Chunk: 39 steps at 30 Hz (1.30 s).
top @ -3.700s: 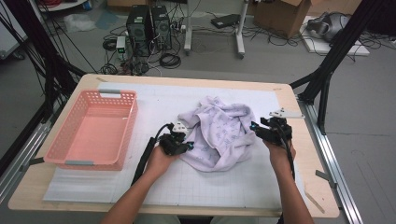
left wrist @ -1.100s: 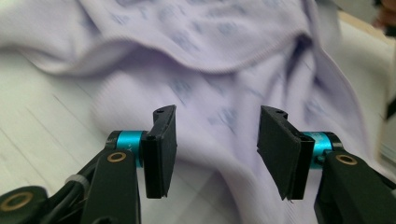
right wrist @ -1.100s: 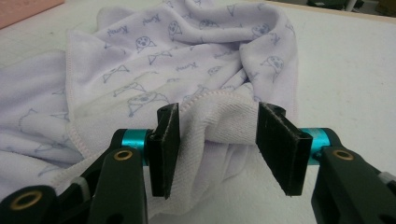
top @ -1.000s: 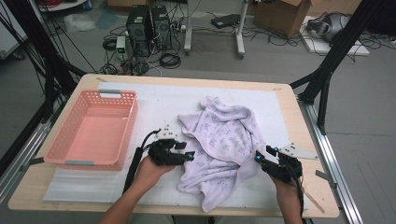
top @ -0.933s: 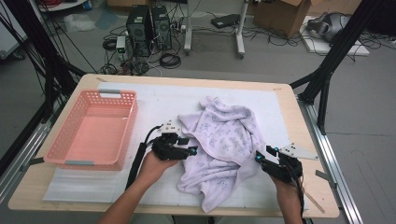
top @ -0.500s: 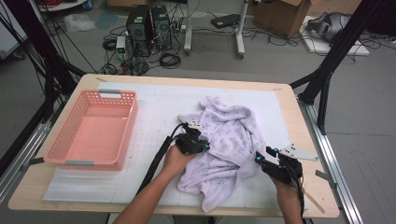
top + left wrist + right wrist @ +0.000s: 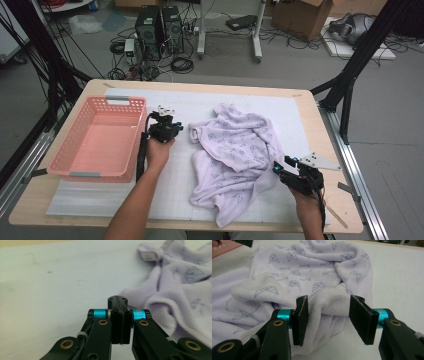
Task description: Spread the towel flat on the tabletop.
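A lilac towel [image 7: 235,150] with a small printed pattern lies crumpled on the white mat, from mid-table to the near edge. My right gripper [image 7: 280,167] sits at the towel's near right edge. In the right gripper view [image 7: 328,307] its jaws stand partly apart, shut on a thick fold of the towel [image 7: 312,265]. My left gripper [image 7: 176,129] rests left of the towel, beside the basket. Its jaws are pressed together with nothing between them [image 7: 120,300], and the towel's edge [image 7: 185,290] lies just to their right.
A pink plastic basket [image 7: 82,175] stands empty on the table's left side, close to my left hand. The white mat [image 7: 165,195] covers most of the wooden table. Black frame posts, computers and cables stand on the floor beyond the far edge.
My left gripper went right to the towel's left edge, then drew back left and away toward the basket. My right gripper has stayed put with the towel fold.
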Each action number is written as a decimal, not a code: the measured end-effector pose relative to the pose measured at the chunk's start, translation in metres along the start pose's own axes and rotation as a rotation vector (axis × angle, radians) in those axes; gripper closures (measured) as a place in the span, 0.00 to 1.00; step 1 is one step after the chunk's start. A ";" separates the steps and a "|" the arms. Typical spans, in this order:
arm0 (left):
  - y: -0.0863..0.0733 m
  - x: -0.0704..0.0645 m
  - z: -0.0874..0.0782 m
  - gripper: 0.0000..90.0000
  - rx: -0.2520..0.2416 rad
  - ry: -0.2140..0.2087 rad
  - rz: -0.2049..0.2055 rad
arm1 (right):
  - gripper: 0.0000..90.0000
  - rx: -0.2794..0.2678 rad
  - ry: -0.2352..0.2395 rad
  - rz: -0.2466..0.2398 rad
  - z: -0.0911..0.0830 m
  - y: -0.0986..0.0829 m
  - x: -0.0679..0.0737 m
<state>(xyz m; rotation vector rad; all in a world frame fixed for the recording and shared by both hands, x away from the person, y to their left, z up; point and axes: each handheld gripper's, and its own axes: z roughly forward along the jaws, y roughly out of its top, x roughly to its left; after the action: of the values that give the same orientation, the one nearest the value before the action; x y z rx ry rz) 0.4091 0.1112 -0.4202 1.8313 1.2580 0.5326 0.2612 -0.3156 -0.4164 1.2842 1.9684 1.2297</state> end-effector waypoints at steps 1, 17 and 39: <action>-0.001 0.001 -0.001 1.00 -0.002 -0.026 -0.011 | 0.55 0.000 0.000 0.000 0.000 0.000 0.000; -0.016 -0.094 0.018 0.48 0.069 -0.446 0.217 | 0.55 -0.014 -0.009 -0.003 0.001 0.002 -0.002; -0.010 -0.034 0.007 0.97 0.015 -0.096 0.129 | 0.53 -0.008 -0.005 0.014 0.002 0.000 -0.005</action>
<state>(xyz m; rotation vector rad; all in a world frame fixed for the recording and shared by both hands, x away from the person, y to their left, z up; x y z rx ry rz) 0.3948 0.0787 -0.4282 1.9365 1.0885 0.4995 0.2653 -0.3196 -0.4172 1.2972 1.9524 1.2388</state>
